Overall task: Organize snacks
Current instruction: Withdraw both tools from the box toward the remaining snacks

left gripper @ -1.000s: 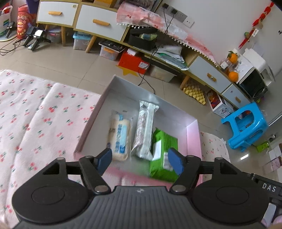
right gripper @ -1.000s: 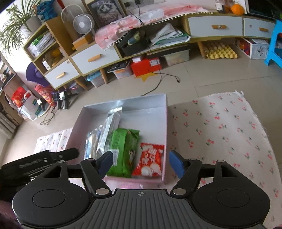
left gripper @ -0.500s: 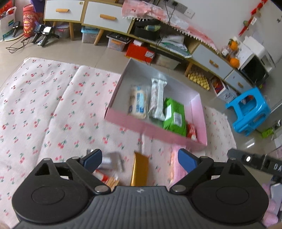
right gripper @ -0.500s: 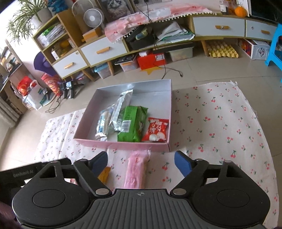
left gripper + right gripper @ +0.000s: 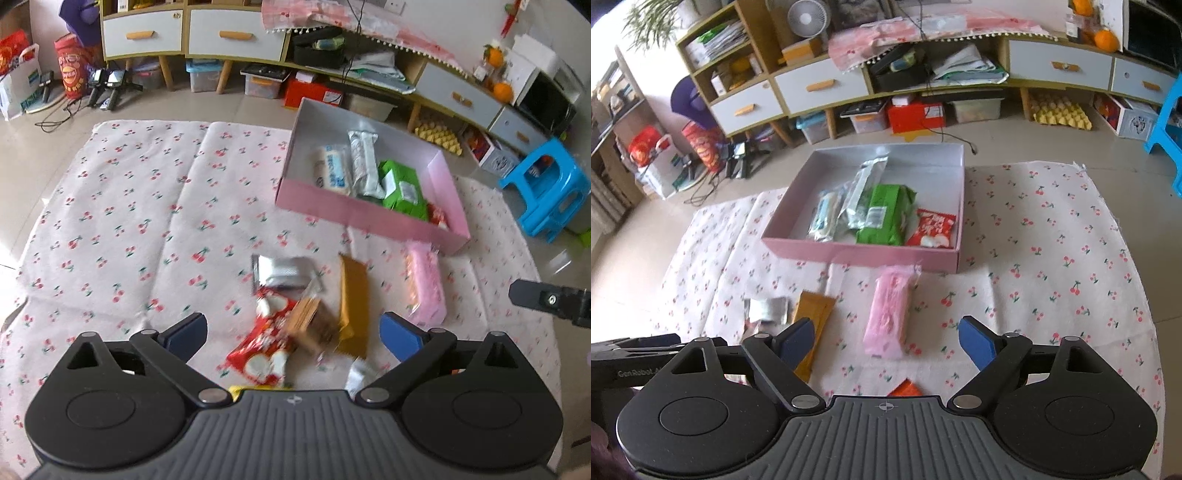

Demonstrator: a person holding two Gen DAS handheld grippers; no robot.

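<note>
Step in hand: fetching the next snack, both claws empty. The left gripper [image 5: 291, 334] and right gripper [image 5: 886, 339] have just been opening and stand wide. The shallow pink cardboard box [image 5: 864, 254] holds four packets. The soft, crinkly pink plastic packet [image 5: 888, 314] lies on the cherry-print cloth [image 5: 1052, 258] just before the box; the next move calls for closing across its narrow width.

My gripper pads [image 5: 400, 338] are blue on black arms. The cloth [image 5: 129, 206] is white with red cherries. The box [image 5: 860, 254] is pink outside (grey-white inside), holding a green packet [image 5: 886, 216] and a red-and-white one [image 5: 932, 229]. Outside lie pink [image 5: 888, 314], gold [image 5: 354, 299] and silver [image 5: 282, 271] packets.
</note>
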